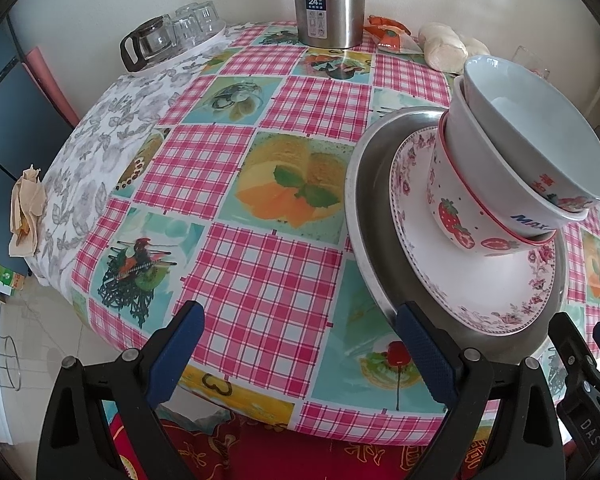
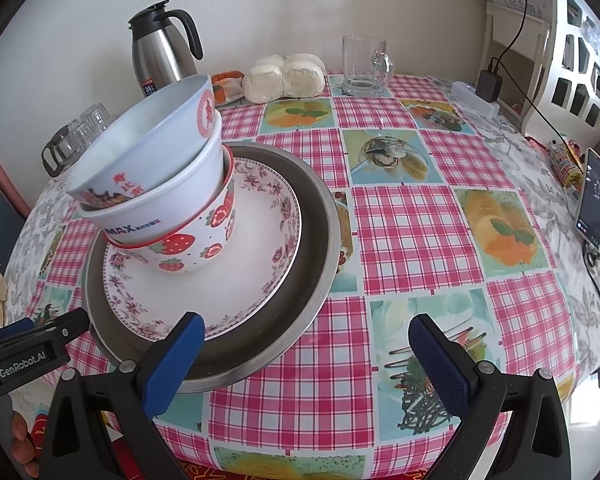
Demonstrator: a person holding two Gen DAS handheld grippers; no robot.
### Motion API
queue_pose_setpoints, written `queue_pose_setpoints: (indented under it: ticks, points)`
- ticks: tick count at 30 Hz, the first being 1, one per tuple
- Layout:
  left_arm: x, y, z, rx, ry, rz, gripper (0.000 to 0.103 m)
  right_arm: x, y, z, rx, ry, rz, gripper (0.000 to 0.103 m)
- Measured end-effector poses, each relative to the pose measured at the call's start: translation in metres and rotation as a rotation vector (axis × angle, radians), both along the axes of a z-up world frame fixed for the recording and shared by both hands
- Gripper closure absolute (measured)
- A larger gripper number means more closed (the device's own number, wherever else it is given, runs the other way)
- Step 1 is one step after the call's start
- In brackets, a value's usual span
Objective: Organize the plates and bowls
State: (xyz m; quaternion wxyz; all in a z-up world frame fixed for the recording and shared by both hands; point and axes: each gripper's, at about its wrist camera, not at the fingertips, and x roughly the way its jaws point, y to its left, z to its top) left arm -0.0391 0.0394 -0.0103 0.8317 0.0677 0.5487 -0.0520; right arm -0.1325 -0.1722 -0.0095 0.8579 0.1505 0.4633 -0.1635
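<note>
Indoors, a checked tablecloth (image 2: 400, 216) covers the table beside a white wall (image 2: 280, 8). Three stacked bowls (image 2: 160, 200) sit on a flowered plate (image 2: 228, 280) in a metal tray (image 2: 316, 216). Left gripper (image 1: 300, 344) and right gripper (image 2: 306, 356) gape wide, empty.

Your bench (image 2: 400, 216) wears a pink-checked cloth with food pictures. Take the steel tray (image 2: 320, 240) near its front edge as your landmark. It lies directly on the cloth. Behind it, by the wall, you see a steel thermos jug (image 2: 160, 60), white buns (image 2: 284, 76) and a glass mug (image 2: 364, 66). Far right of it, at the edge, lies a phone (image 2: 594, 196).
</note>
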Motion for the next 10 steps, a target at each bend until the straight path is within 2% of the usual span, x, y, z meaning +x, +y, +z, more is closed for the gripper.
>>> queue_pose_setpoints:
  ticks: [10]
  points:
    - [0.0017,-0.0001,-0.0005,0.001,0.006,0.0,0.006,-0.0008,0.0004,-0.0005,0.0,0.002,0.001,0.0]
